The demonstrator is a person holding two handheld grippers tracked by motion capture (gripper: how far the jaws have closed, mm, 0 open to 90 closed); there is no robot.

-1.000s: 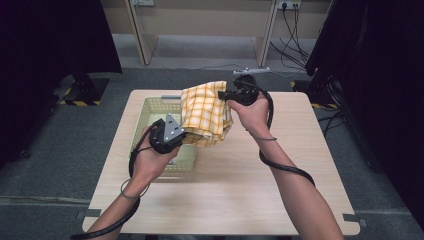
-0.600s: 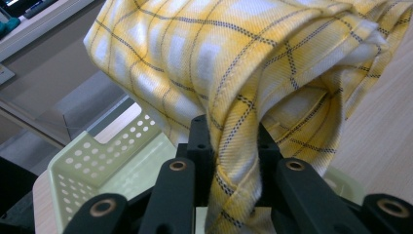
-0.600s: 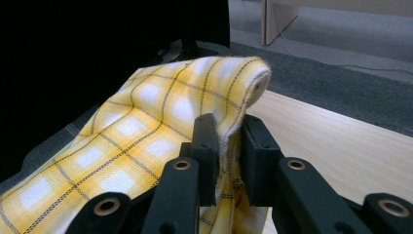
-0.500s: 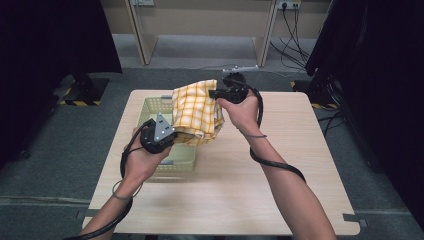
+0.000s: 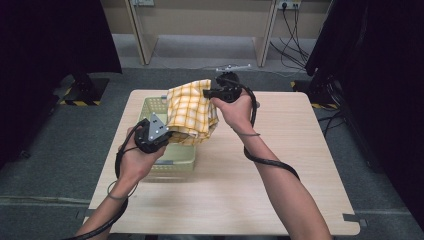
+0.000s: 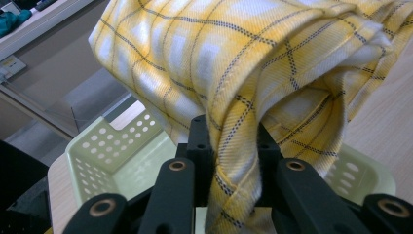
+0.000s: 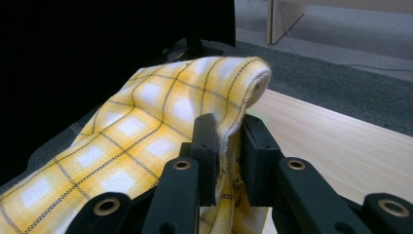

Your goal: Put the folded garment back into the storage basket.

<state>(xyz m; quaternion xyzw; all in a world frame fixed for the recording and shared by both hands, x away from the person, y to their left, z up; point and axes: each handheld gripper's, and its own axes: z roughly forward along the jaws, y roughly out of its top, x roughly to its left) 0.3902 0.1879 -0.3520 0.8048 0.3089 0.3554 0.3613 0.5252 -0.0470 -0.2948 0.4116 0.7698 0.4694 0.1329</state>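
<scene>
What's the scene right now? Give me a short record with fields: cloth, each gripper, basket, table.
cloth: yellow checked cloth, held up in the air between both grippers, above the basket
left gripper: jaws shut on the cloth's lower edge
right gripper: jaws shut on the cloth's upper edge
basket: pale green perforated basket on the table, partly under the cloth
table: light wooden table
</scene>
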